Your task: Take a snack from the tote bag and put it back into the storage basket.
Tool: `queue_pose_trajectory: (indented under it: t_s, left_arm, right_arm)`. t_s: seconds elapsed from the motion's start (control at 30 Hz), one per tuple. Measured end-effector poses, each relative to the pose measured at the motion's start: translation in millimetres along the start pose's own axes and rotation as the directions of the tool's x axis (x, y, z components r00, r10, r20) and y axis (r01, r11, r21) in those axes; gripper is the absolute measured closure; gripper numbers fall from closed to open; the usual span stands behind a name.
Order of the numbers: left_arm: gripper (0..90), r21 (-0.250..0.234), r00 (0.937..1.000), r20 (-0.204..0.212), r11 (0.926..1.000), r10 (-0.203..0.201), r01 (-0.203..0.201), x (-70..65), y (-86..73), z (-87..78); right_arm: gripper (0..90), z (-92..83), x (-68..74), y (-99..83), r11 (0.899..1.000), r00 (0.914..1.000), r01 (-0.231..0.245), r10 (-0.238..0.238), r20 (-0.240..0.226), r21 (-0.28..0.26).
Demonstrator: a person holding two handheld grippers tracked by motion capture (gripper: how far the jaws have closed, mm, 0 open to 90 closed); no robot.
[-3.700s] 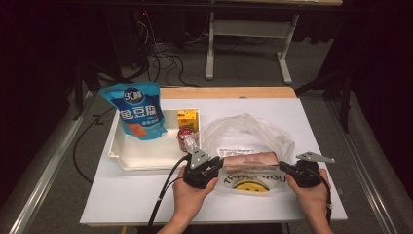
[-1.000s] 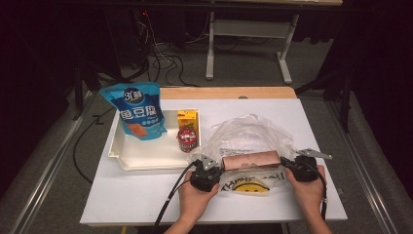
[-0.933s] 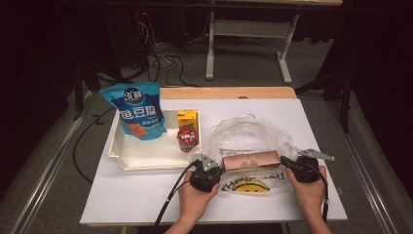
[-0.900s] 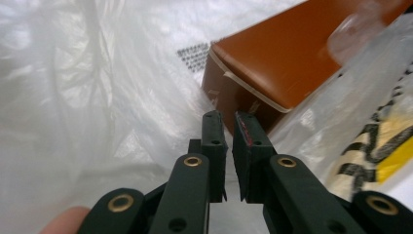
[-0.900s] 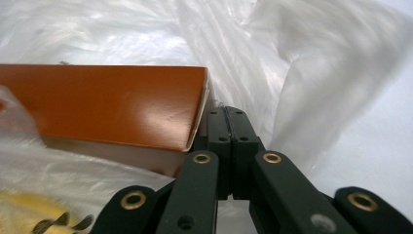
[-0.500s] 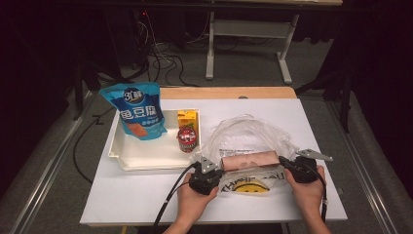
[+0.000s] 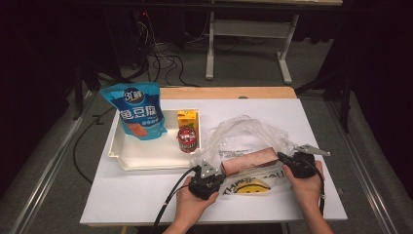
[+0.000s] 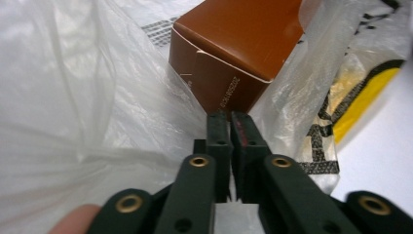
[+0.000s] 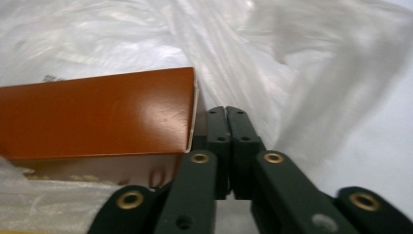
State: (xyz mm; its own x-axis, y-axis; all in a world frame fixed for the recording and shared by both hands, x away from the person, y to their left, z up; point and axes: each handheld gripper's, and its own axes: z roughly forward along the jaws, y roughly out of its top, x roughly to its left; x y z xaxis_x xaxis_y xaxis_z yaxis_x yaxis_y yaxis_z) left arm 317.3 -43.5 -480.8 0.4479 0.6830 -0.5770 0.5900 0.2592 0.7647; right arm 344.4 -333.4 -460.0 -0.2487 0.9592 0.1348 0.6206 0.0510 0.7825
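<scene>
Looking down from the high view first, I have my left gripper (image 7: 208,176) pinched on the near-left edge of the thin translucent plastic bag with the yellow smiley print (image 7: 248,146), and my right gripper (image 7: 291,162) pinched on its right edge. The long brown cardboard box (image 7: 249,162) lies inside the bag between my two grippers, its long axis running across the table from one to the other, about equally near both. Well to the left sits the white plastic tray (image 7: 146,156) with the blue snack pouch (image 7: 137,109), the small yellow carton (image 7: 187,118) and the red can (image 7: 187,139).

From the left gripper view, my jaws are closed with a fold of bag film between them; the box's end (image 8: 229,83) sits just beyond the tips.

From the right gripper view, my jaws are likewise closed tight on film, the box's other end (image 9: 97,117) just left of the tips (nearly touching). I judge any lift must rise evenly.
</scene>
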Motion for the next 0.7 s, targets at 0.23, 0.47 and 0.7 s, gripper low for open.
queue_pose_trajectory:
  t_s: [0.23, 0.47, 0.7]
  left_arm:
    - [87.8, -0.112, 0.9989, -0.025, 0.9927, 0.041, -0.044, -0.2, 6.8, -11.0]
    - [77.4, -0.172, 0.9994, -0.009, 0.9845, 0.034, -0.035, -10.3, 23.9, -9.2]
    - [65.0, -0.171, 0.9994, 0.018, 0.985, 0.029, -0.026, -14.5, 31.6, -1.9]
  right_arm:
    - [82.8, -21.4, 0.0, -7.0, 0.998, 0.9979, -0.028, 0.031, 0.058, -0.049]
    - [86.6, -46.2, 23.7, -10.0, 0.995, 0.9997, 0.024, -0.024, -0.001, -0.099]
    - [87.4, -36.1, 50.0, -10.1, 0.993, 0.9914, 0.087, -0.094, -0.092, -0.075]
